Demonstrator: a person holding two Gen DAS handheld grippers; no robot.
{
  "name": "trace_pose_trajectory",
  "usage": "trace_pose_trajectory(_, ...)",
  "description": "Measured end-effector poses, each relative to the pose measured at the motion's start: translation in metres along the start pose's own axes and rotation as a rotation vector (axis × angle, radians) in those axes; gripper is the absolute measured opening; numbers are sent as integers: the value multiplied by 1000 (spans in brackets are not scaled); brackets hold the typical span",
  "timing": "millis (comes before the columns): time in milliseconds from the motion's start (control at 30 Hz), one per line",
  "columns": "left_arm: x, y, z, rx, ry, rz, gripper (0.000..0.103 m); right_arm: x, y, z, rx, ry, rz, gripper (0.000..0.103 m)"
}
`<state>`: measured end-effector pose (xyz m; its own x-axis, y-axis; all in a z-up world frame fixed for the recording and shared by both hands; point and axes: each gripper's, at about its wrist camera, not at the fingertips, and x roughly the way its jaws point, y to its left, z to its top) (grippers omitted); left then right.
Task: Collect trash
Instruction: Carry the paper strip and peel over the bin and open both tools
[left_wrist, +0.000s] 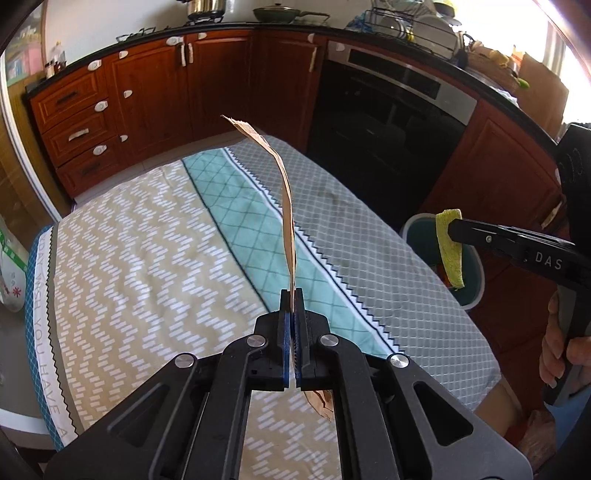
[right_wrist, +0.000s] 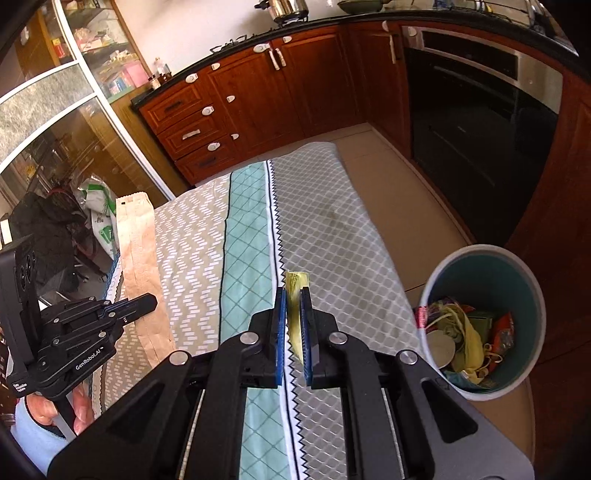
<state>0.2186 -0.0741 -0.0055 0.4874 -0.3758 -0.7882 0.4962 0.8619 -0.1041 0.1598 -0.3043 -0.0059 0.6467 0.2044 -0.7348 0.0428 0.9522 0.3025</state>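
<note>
Left tool (left_wrist: 294, 295) around paper bag (left_wrist: 286, 206)

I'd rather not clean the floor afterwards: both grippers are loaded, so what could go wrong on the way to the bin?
The long brown paper bag is pinched by the left gripper only at one edge; it could flop, slip, or catch the trash bin's rim. The bin looks fairly full, so the yellow cloth in the right gripper may spill over.

Bin (left_wrist: 476, 291) largely hidden behind table edge, yellow cloth (left_wrist: 451, 254).

Left claw (left_wrist: 294, 295) and right claw (right_wrist: 293, 295) both clamped, angled downward, hand-held.
</note>
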Motion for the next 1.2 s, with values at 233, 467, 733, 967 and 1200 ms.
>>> trace_pose_trajectory(233,18,-74,24,112,10,-75,2,-42,-70,-3,84,-57,-73,7)
trace_pose_trajectory(467,53,-154,48,200,44,-170,2,-65,-136,-15,174,-80,-134,7)
trace_pose_trajectory(733,102,-228,64,267,101,-239,2,-62,-188,-27,261,-62,-166,7)
trace_pose_trajectory(967,144,-266,69,294,151,-285,2,-53,-216,-29,301,-29,-196,7)
trace_pose_trajectory(1200,181,-283,66,302,197,-313,2,-40,-233,-29,319,7,-223,7)
